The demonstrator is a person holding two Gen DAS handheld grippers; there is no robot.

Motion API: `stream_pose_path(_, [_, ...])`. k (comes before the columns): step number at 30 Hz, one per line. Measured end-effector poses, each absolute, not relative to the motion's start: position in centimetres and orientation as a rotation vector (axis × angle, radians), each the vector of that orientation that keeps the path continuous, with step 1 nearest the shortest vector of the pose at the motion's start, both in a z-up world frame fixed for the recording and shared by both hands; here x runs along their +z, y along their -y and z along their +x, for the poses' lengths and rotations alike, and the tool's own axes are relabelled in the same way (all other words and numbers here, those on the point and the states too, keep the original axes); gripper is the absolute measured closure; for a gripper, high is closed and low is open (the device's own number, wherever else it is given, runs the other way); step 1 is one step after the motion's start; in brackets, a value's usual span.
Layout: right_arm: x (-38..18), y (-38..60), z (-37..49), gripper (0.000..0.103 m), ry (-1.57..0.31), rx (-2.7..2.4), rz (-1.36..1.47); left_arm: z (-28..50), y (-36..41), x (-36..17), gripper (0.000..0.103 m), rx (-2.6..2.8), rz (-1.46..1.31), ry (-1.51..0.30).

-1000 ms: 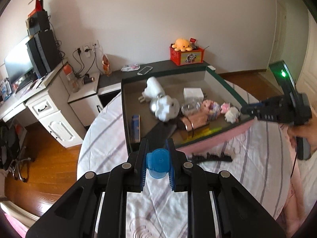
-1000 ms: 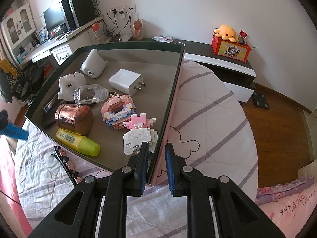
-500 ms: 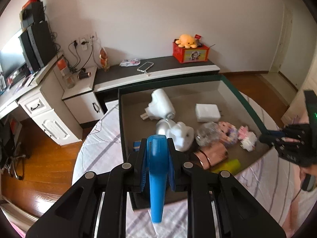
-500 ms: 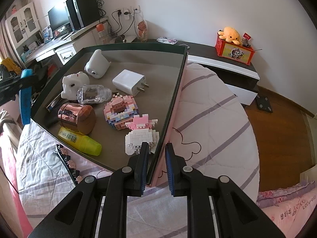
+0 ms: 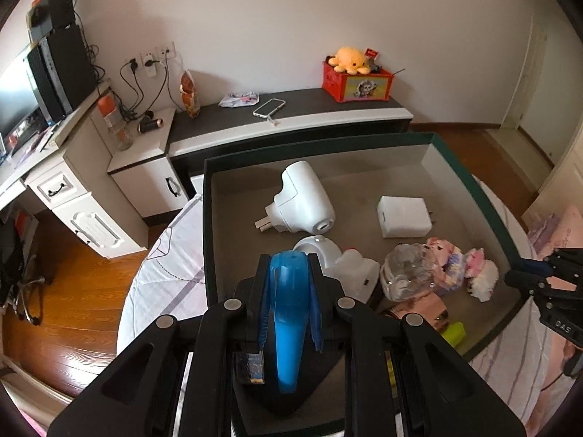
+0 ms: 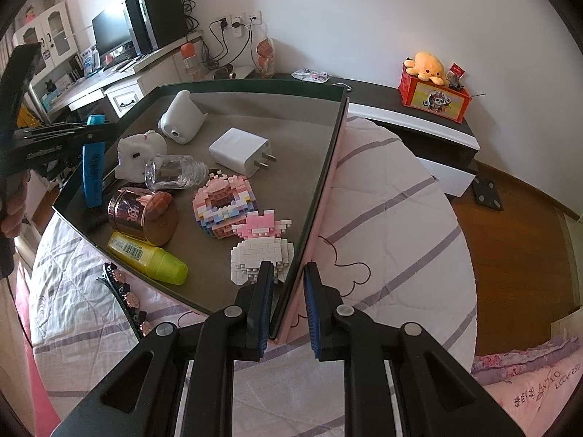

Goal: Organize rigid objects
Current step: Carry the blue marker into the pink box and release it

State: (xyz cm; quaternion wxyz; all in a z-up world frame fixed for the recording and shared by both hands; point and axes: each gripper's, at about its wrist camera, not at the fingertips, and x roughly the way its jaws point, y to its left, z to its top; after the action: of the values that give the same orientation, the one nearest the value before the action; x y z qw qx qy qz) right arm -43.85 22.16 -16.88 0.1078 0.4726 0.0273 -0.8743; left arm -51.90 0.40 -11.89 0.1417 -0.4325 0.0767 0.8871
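Observation:
My left gripper (image 5: pixel 289 273) is shut on a blue plastic tube-shaped object (image 5: pixel 288 320) and holds it upright over the near left part of the dark open box (image 5: pixel 209 218); it also shows in the right wrist view (image 6: pixel 93 167). My right gripper (image 6: pixel 288 284) is shut on the box's right wall (image 6: pixel 320 189), near its front corner. In the box lie a white plug device (image 6: pixel 180 116), a white charger (image 6: pixel 240 151), a clear jar (image 6: pixel 175 173), a copper tin (image 6: pixel 142 215), a yellow tube (image 6: pixel 145 256), and two brick figures (image 6: pixel 226 205).
The box rests on a round bed with a striped white cover (image 6: pixel 393 218). A black hair clip with flowers (image 6: pixel 125 295) lies on the cover by the box's front edge. A low dark cabinet (image 5: pixel 291 116) and a desk (image 5: pixel 54 182) stand behind.
My left gripper has carried the blue object from over the bed cover up and over the near part of the box. My right gripper has kept its hold on the box wall.

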Motion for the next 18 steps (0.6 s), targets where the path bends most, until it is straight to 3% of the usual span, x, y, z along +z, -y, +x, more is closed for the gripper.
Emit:
stream_pose_path(11, [-16.9,-22.0,-43.9,0.086,-0.096,-2.573,1.395,-53.4,-0.7,-10.2,0.086,2.604,-1.198,-0.233])
stream_pose_path(18, [-17.0,-22.0,-44.0,0.086,-0.095,-2.573,1.396,-53.1,-0.9,-12.5,0.085,2.577,-1.265,-0.243])
